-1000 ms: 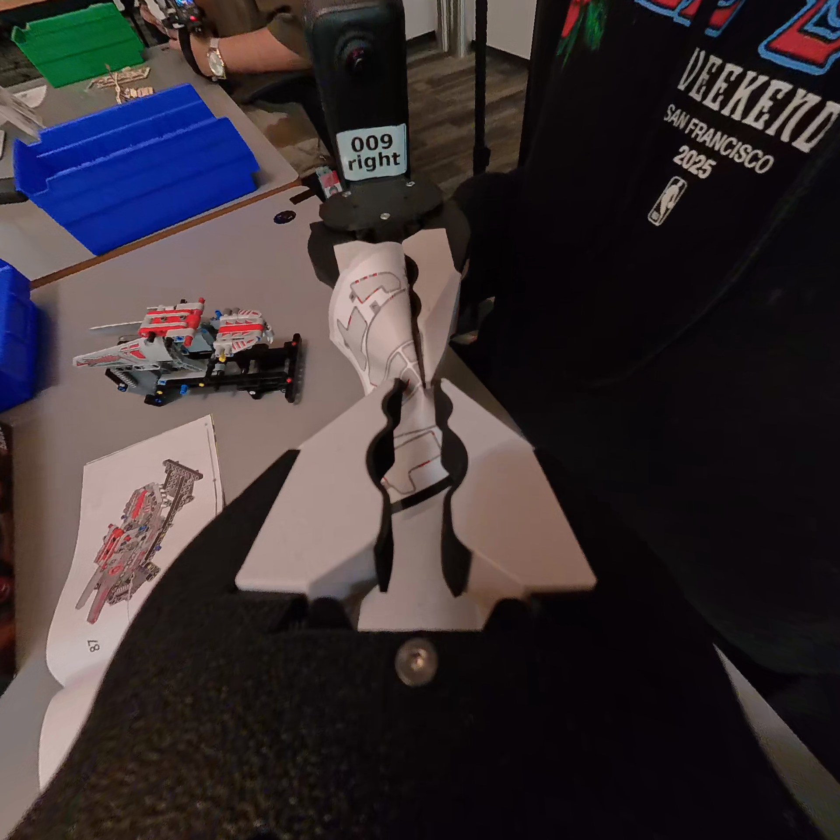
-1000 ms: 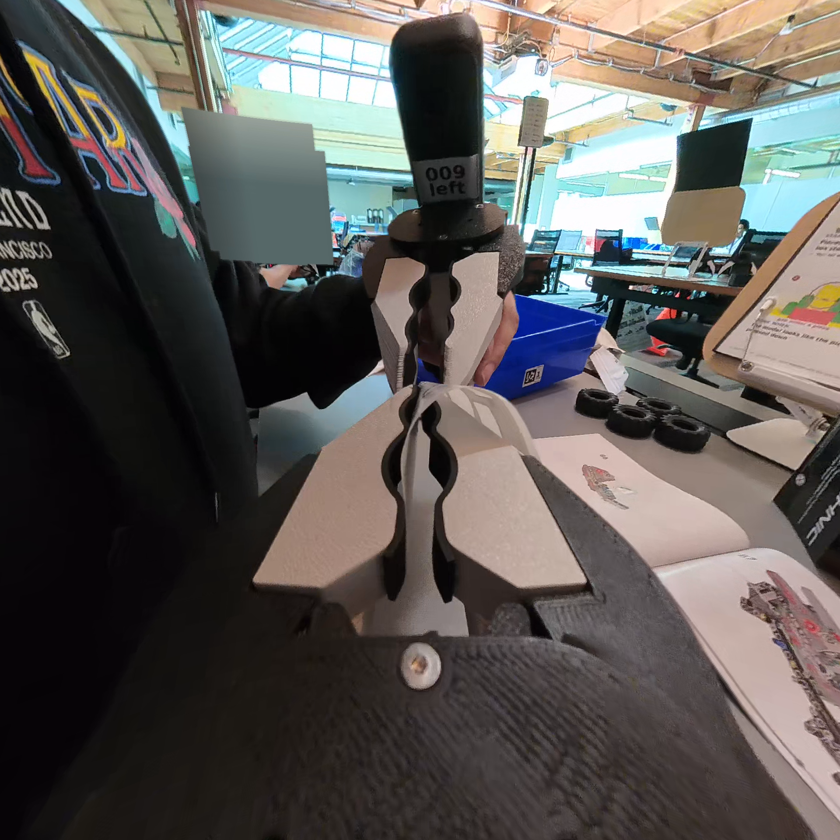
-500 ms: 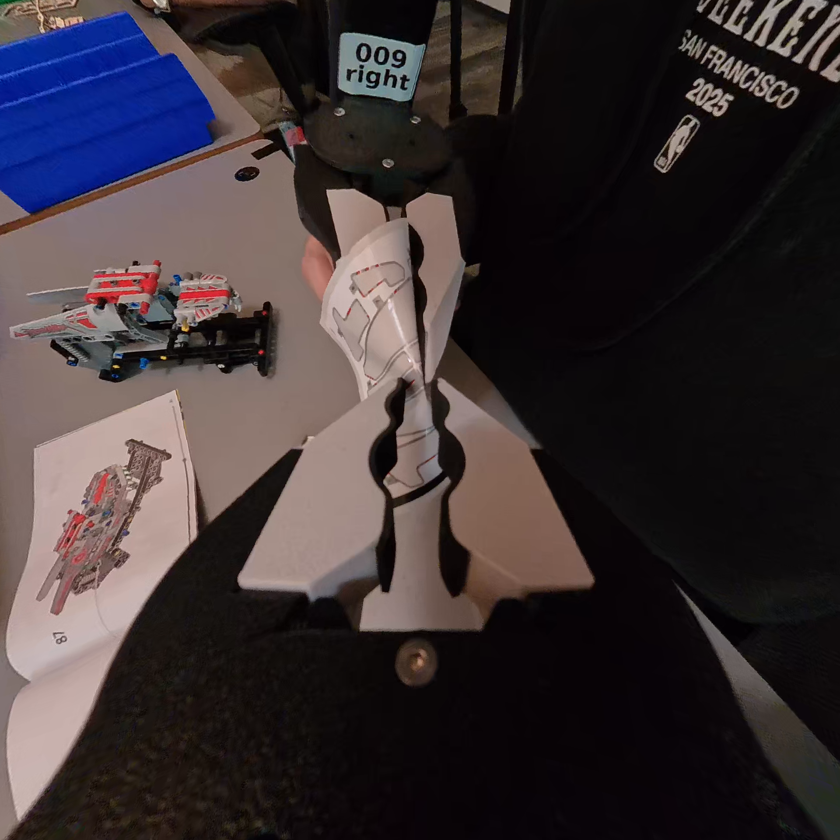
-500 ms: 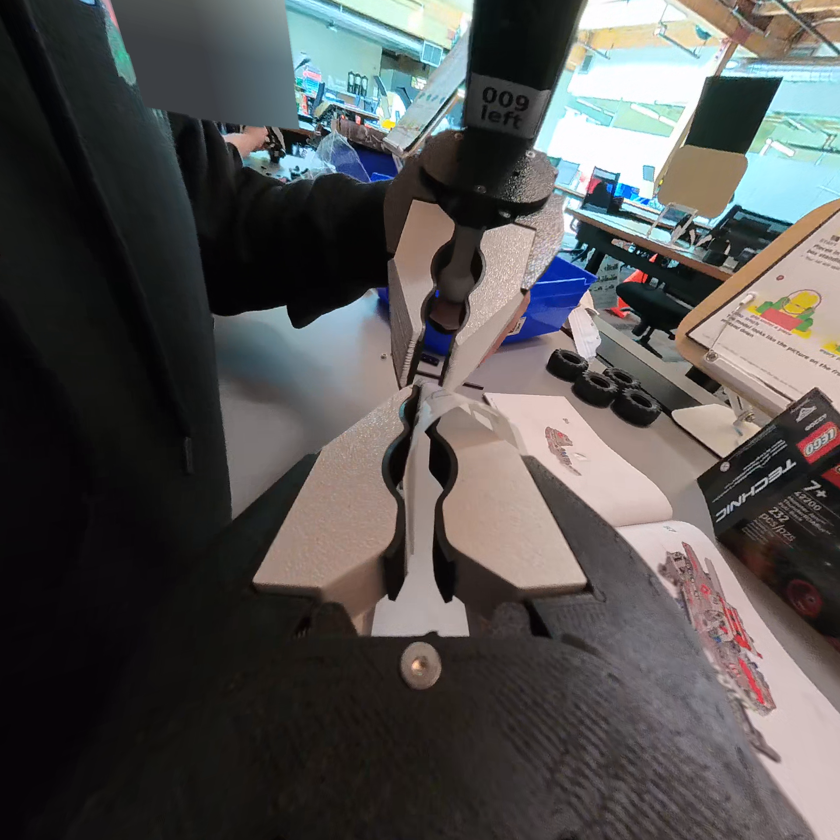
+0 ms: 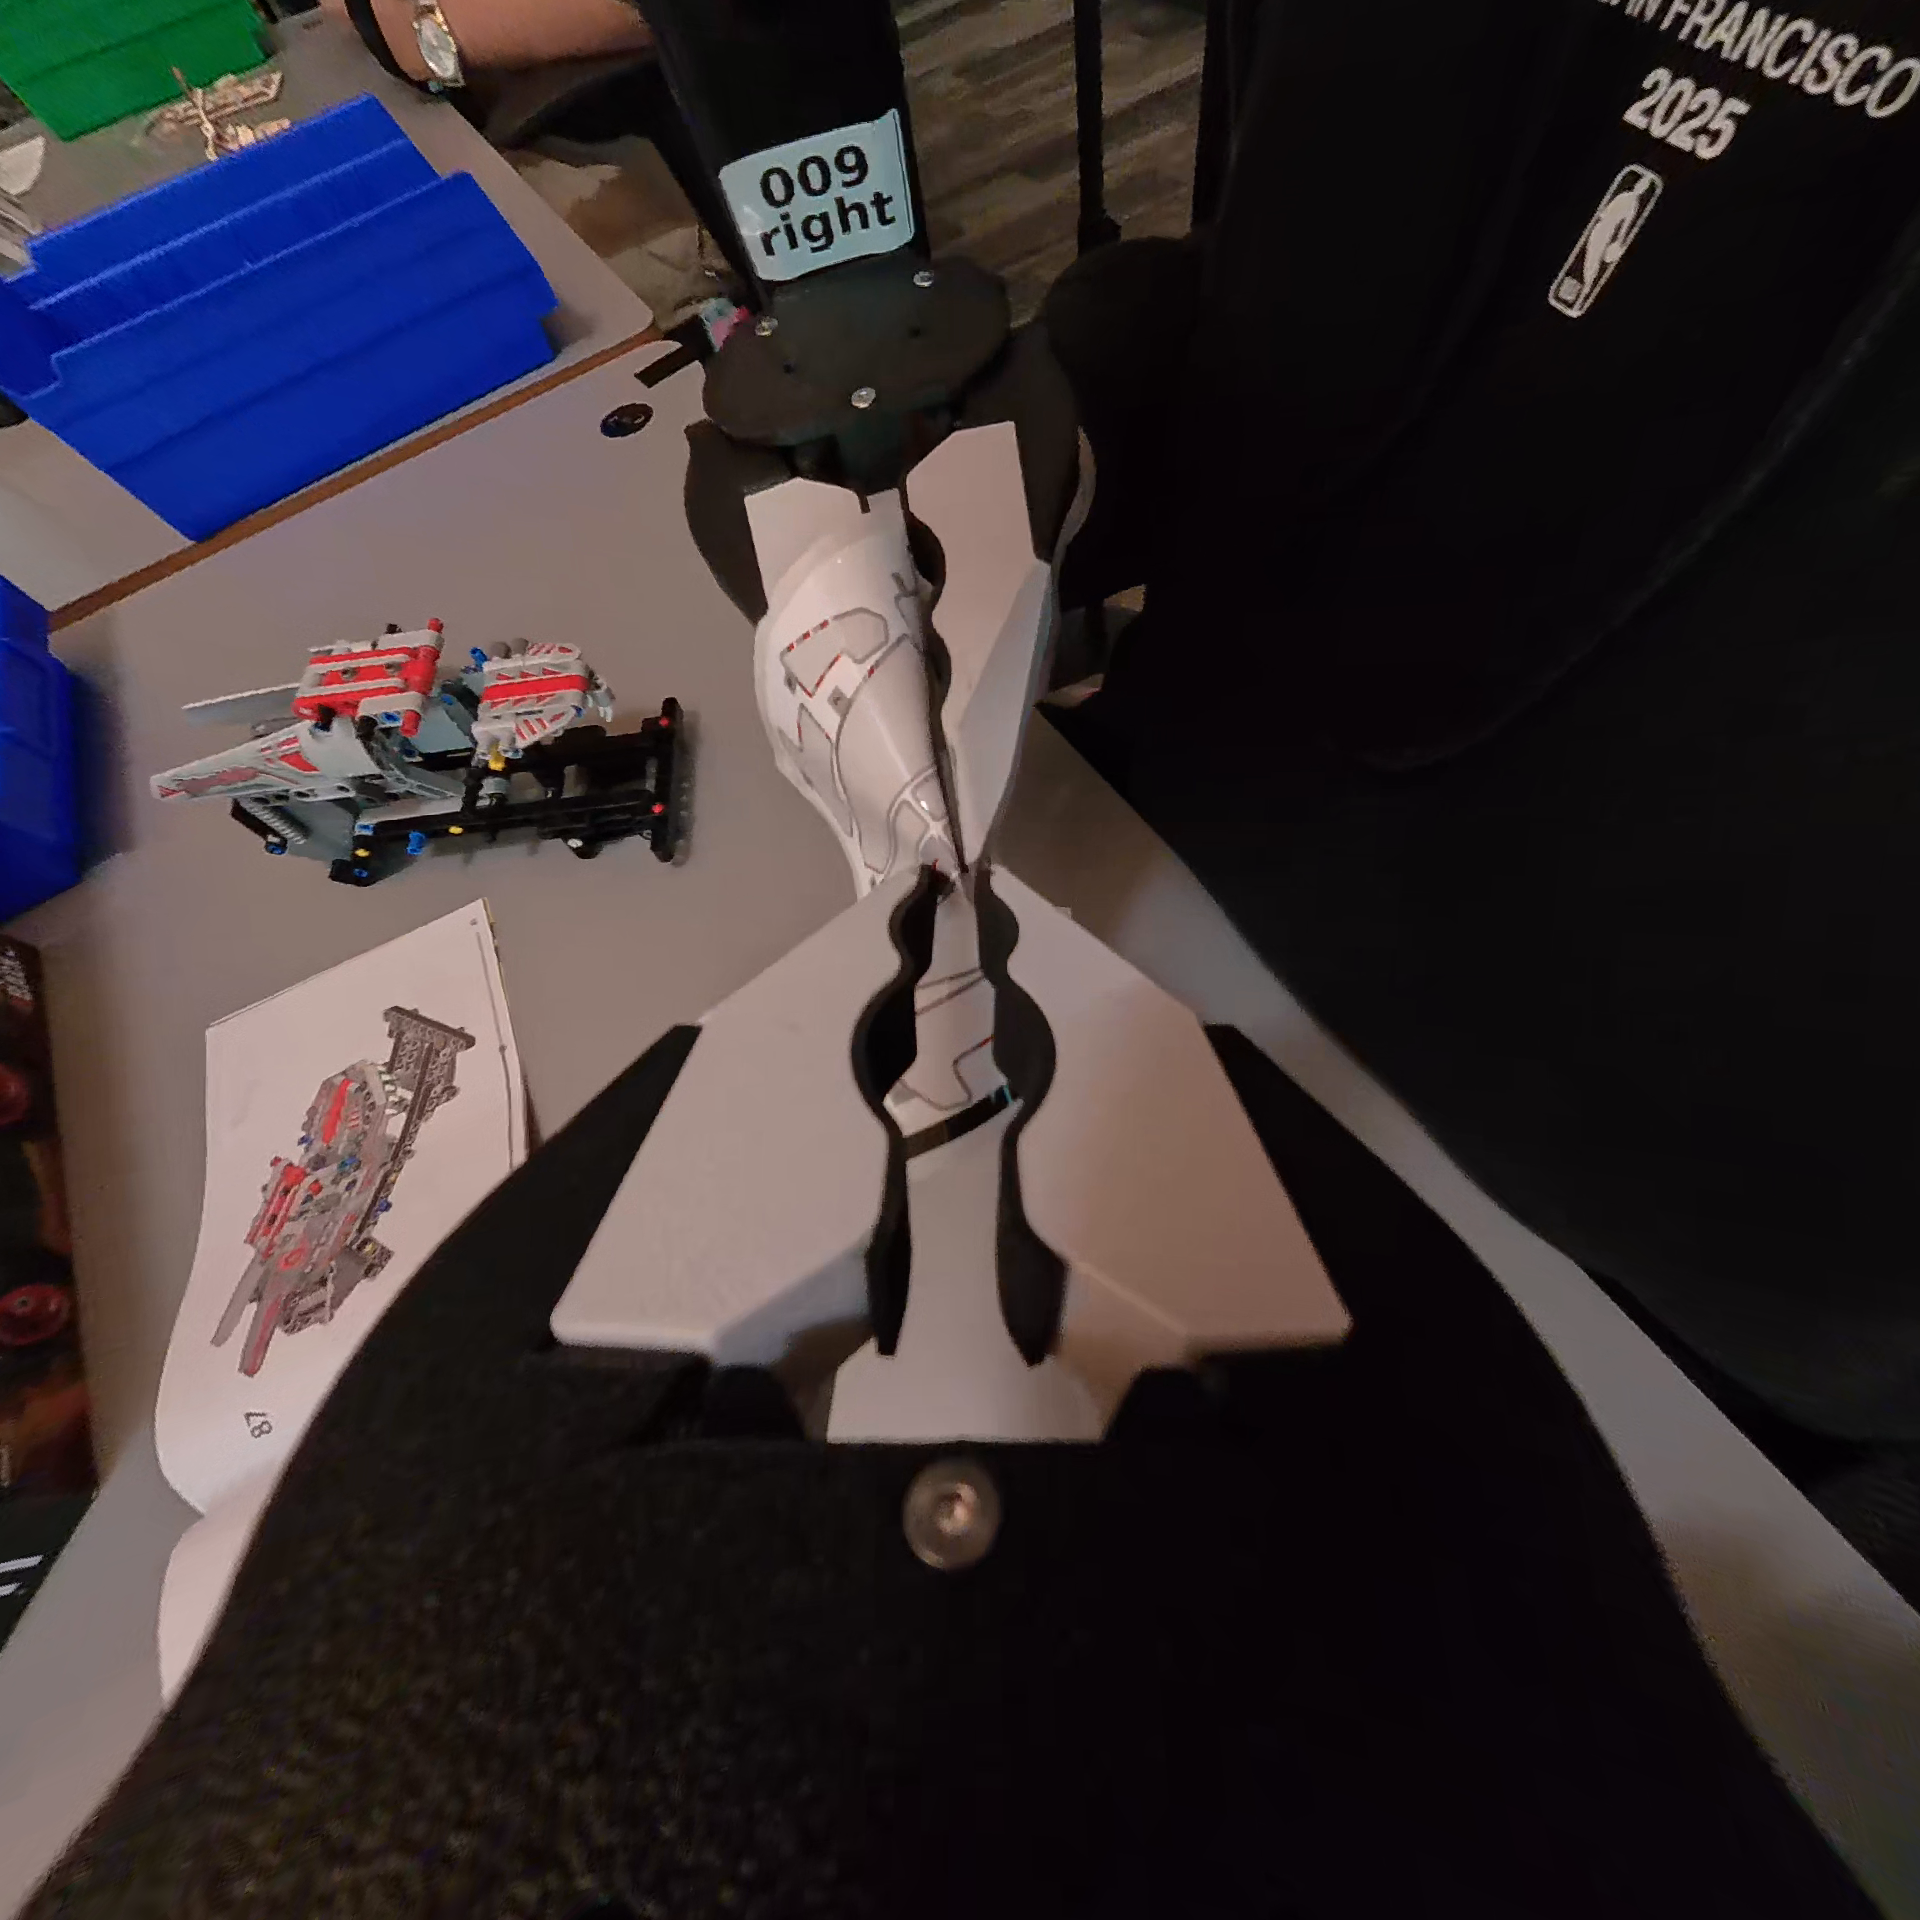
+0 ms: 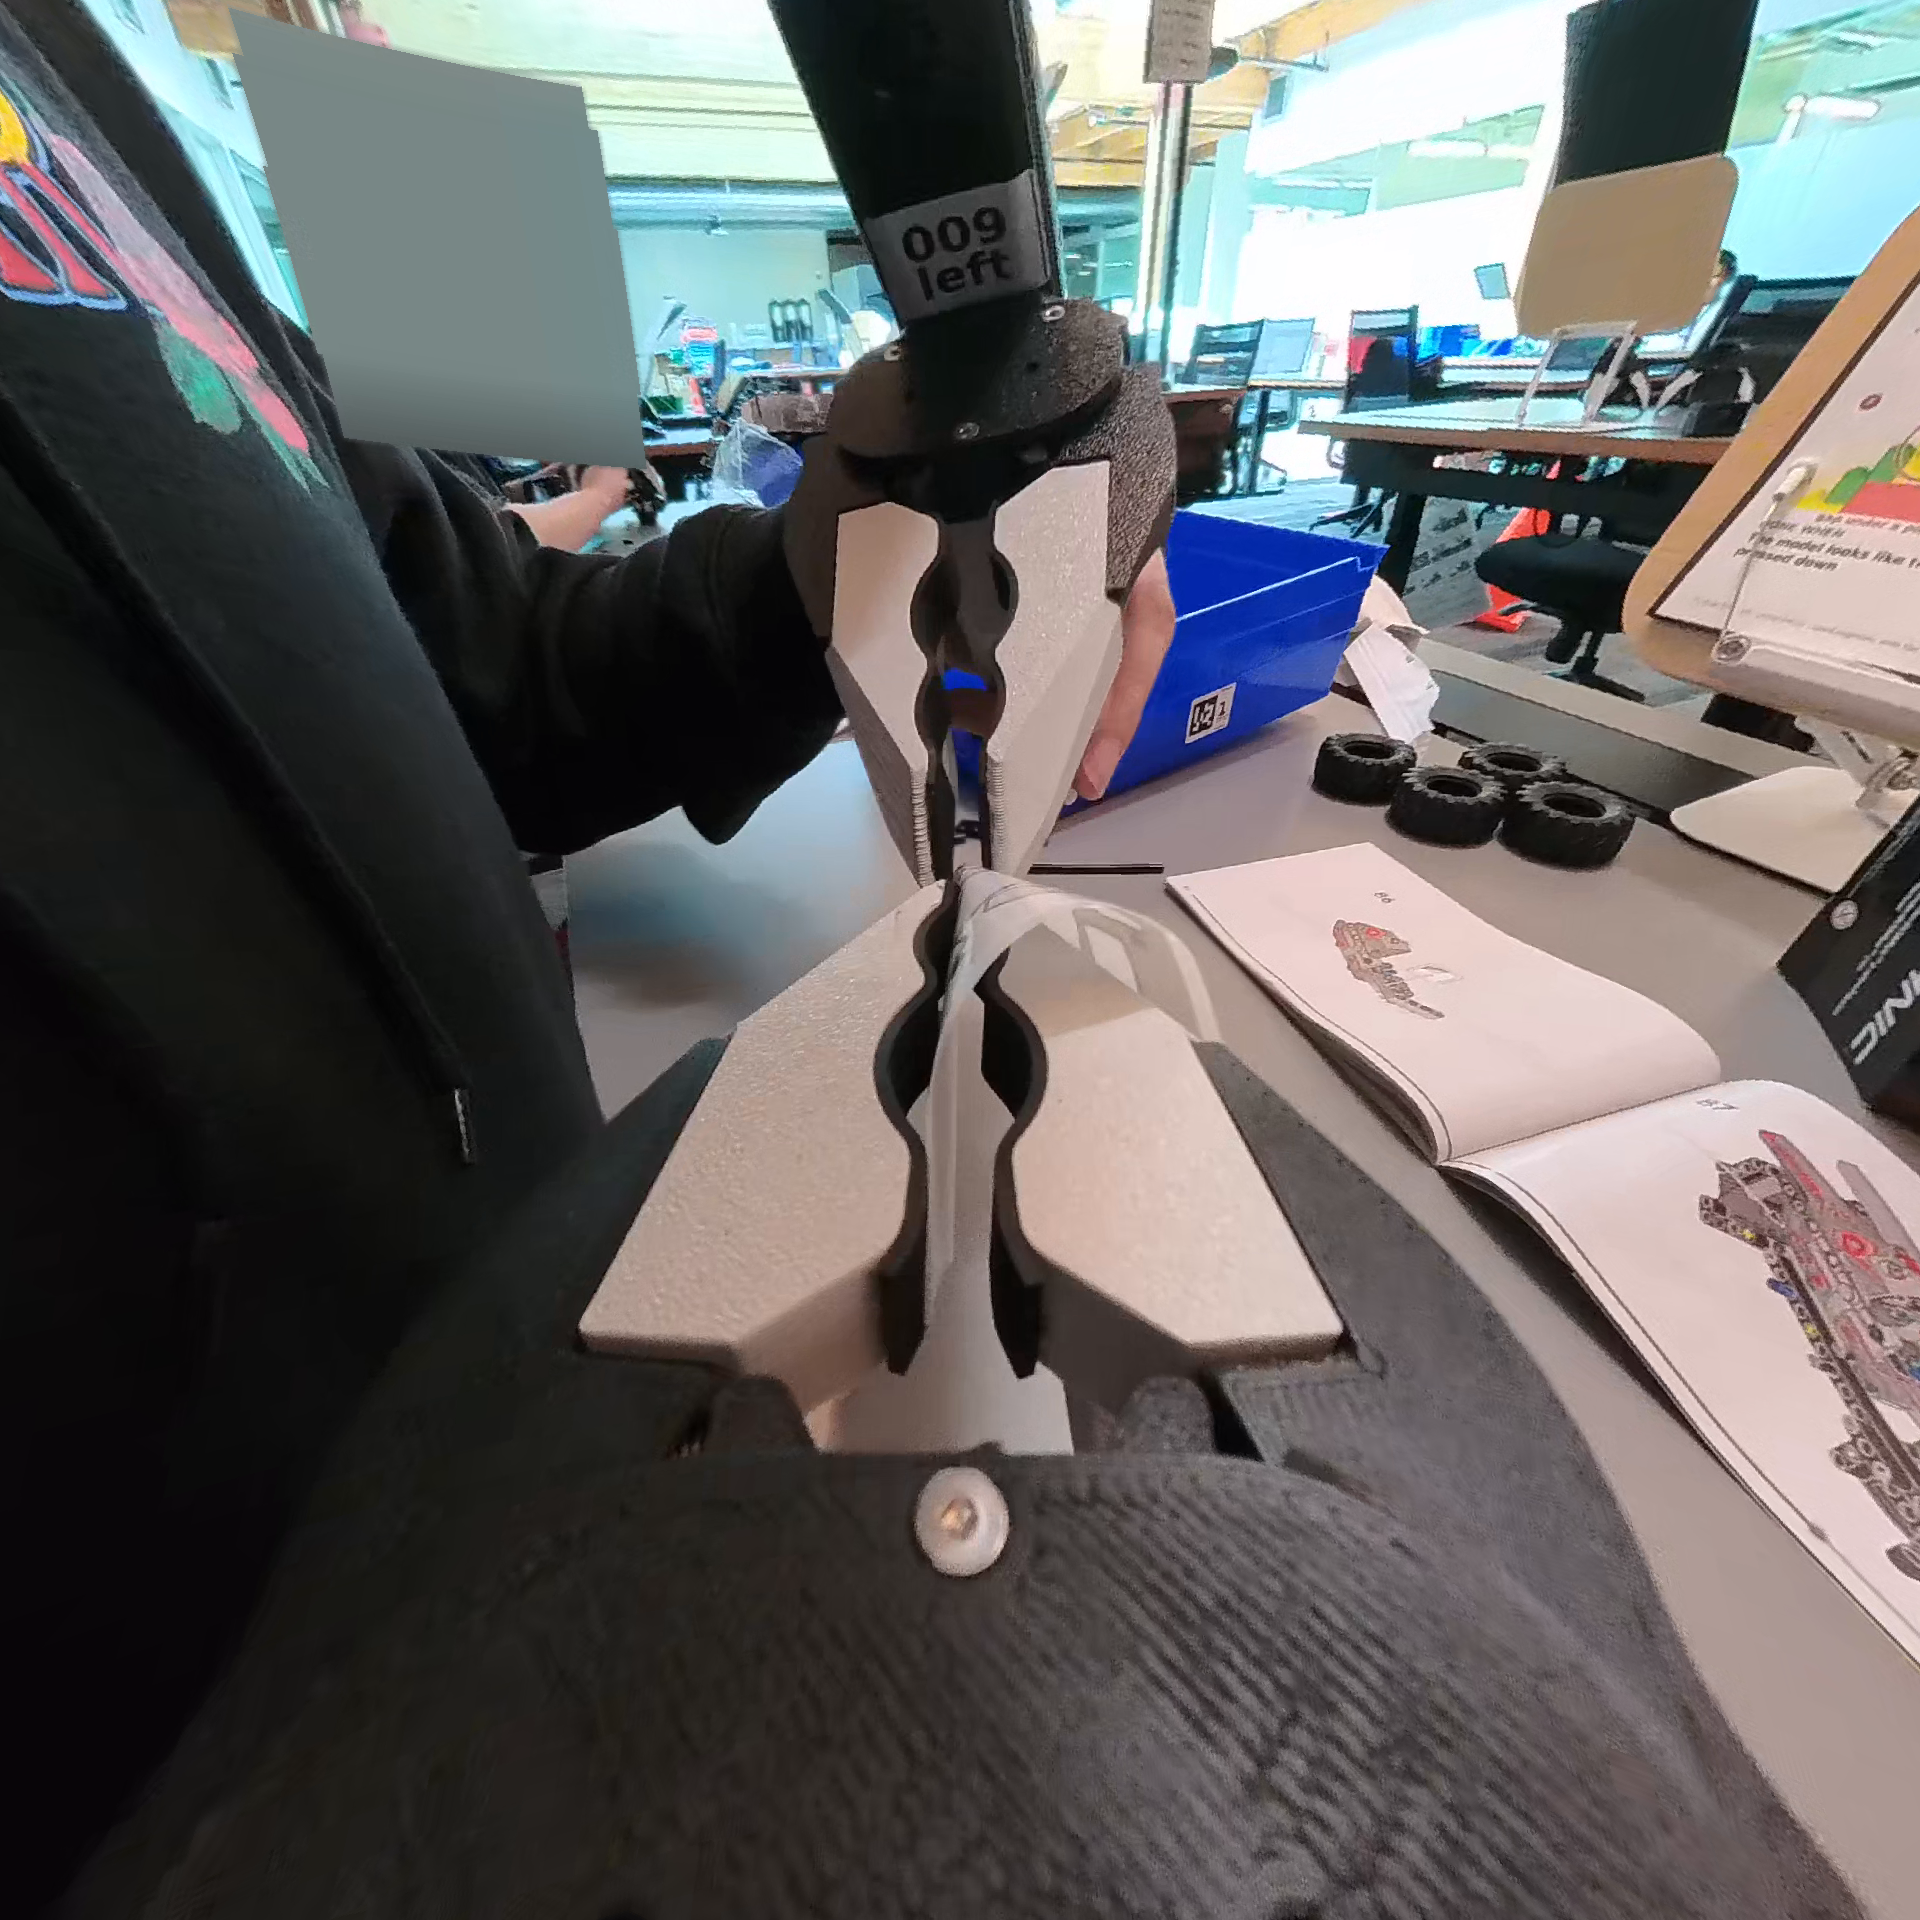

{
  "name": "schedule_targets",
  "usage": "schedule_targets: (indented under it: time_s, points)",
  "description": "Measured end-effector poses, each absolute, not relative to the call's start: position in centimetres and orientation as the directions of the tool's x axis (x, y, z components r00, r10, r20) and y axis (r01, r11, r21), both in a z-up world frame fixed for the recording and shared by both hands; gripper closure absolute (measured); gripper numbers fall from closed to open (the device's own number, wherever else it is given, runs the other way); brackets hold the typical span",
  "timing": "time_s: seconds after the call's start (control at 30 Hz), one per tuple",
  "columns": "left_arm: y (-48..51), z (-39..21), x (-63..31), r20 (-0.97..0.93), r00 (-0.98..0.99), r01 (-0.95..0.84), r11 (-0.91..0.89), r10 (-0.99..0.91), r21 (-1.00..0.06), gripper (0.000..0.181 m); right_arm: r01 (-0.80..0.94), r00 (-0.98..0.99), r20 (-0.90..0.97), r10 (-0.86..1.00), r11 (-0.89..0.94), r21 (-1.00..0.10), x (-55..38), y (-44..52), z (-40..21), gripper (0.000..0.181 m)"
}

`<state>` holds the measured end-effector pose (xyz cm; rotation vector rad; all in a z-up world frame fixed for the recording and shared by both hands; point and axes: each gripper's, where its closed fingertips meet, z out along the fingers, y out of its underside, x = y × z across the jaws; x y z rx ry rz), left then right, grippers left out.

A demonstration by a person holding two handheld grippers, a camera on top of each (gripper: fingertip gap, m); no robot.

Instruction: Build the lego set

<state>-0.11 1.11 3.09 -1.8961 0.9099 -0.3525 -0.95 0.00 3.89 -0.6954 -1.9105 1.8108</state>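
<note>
The right gripper (image 6: 961, 904) holds a sticker sheet (image 5: 868, 727) clamped between its fingers, the sheet bowing out to one side; the left gripper (image 5: 951, 883) meets it tip to tip, its fingers nearly together and pinched at the sheet's edge, though whether they grip a sticker or only the backing I cannot tell (the tips hide the contact). Both are held in the air above the table (image 5: 582, 582), close to the person's dark top.

The model (image 5: 436, 748), part built in grey, red and black, lies on the table well apart from the grippers; the manual (image 5: 343, 1174) lies open just in front of it; four tyres (image 6: 1475, 795) sit loose beyond the manual, near a blue bin (image 6: 1247, 623).

The step in hand looks to be peeling a sticker off the sheet; next, I judge, the left gripper must draw the sticker away slowly while the right keeps the sheet taut, then carry it to the model and lay it square on its panel; a hasty pull could crease or tear it.
</note>
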Motion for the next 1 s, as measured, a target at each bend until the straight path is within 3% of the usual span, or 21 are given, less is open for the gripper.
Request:
schedule_targets:
  time_s: [0.2, 0.37, 0.53, 1.0]
  points:
    - [0.4, 2.1, 0.4, -0.012, 0.644, -0.407, -0.330, -0.765, -0.852, 0.177, 0.041, -0.803, 0.070, 0.592, 0.173, -0.984, -0.5, -0.6, 2.9, 0.181]
    - [0.5, 1.5, 0.4, -0.004, 0.648, -0.419, -0.352, -0.762, -0.837, 0.168, 0.103, -0.794, 0.033, 0.607, 0.187, -0.977, -0.7, -0.3, 2.3, 0.181]
    - [0.6, 0.8, 0.0, 0.030, 0.666, -0.417, -0.406, -0.745, -0.813, 0.177, 0.174, -0.781, -0.029, 0.624, 0.172, -0.970, -0.9, -0.4, 1.6, 0.181]
    - [-0.2, -0.1, 0.7, 0.189, 0.597, -0.330, -0.454, -0.779, -0.827, 0.178, 0.119, -0.827, 0.089, 0.556, 0.328, -0.937, -0.1, -1.2, 0.3, 0.181]
